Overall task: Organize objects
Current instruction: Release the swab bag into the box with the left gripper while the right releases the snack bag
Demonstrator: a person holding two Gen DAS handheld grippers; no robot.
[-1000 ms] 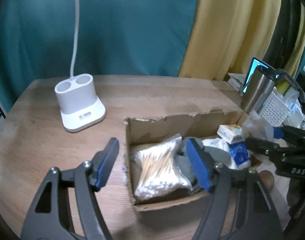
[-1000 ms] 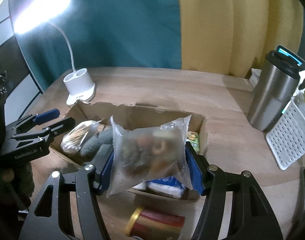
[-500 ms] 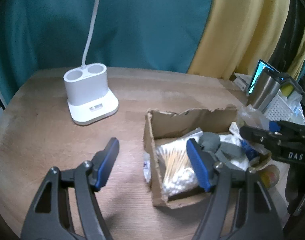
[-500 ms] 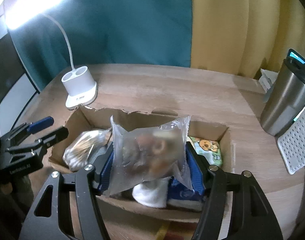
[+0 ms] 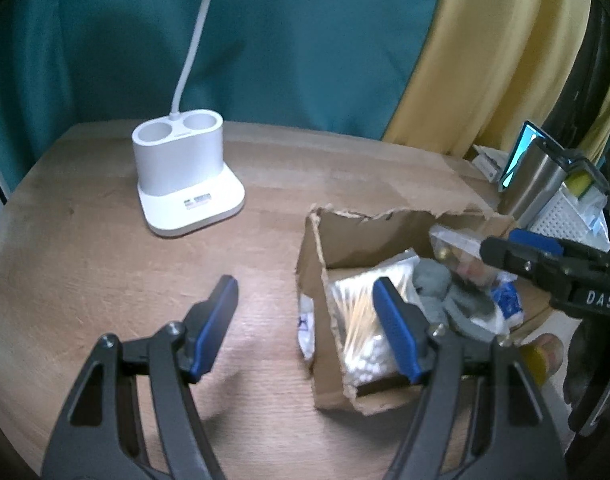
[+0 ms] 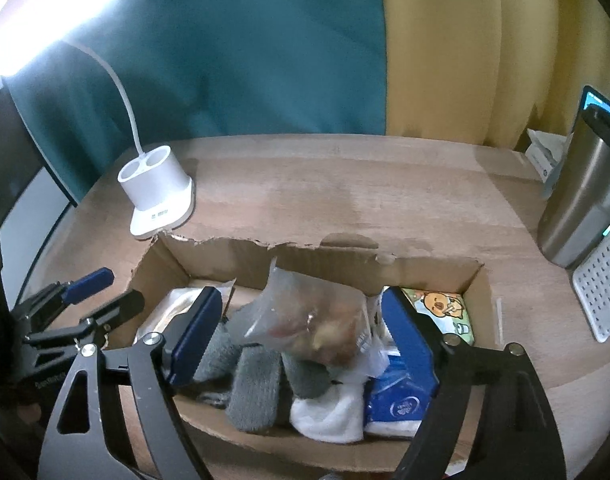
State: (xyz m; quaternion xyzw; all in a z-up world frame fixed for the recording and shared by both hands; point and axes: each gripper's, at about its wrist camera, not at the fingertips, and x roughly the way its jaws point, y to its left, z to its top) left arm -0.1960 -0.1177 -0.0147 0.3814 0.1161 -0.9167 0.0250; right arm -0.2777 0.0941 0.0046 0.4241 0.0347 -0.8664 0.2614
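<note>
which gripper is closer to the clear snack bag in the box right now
Right. The right gripper straddles the clear snack bag, its jaws opening and the bag lying between them on the box's contents. The left gripper hangs at the cardboard box's left end, over the cotton swabs.

A white lamp base (image 5: 185, 176) and steel tumbler (image 6: 581, 196) stand on the table (image 6: 345, 184).

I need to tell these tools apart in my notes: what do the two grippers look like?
Both look alike: the left gripper and right gripper have black, triangular cut-out finger frames with silver screws and ribbed blue pads. In the left view, white "DAS" lettering shows on the right one's body.
</note>
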